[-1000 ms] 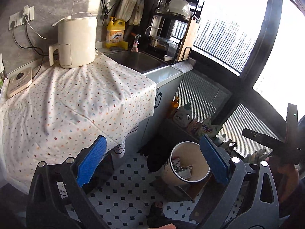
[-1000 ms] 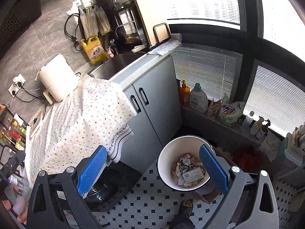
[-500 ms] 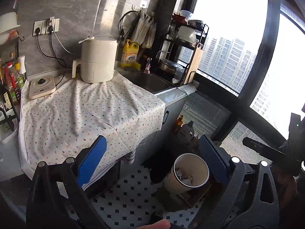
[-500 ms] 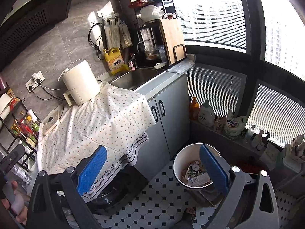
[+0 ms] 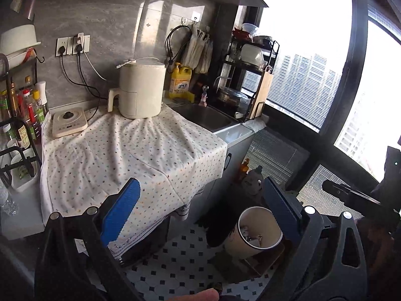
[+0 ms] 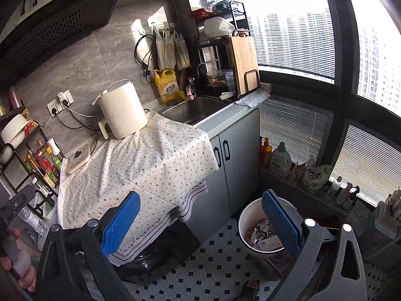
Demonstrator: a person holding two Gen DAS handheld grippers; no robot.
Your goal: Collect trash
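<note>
Both the left gripper (image 5: 200,213) and right gripper (image 6: 200,222) hold their blue-padded fingers spread wide with nothing between them. Below stands the round white waste bin (image 6: 244,228) on the tiled floor beside the counter (image 6: 225,120), its wrappers apparently gathered already.

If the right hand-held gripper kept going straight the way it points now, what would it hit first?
Probably the floral cloth draped over the counter: its hanging front edge sits between the open fingers of the right hand-held gripper. Depth is unclear in this fisheye view.
</note>
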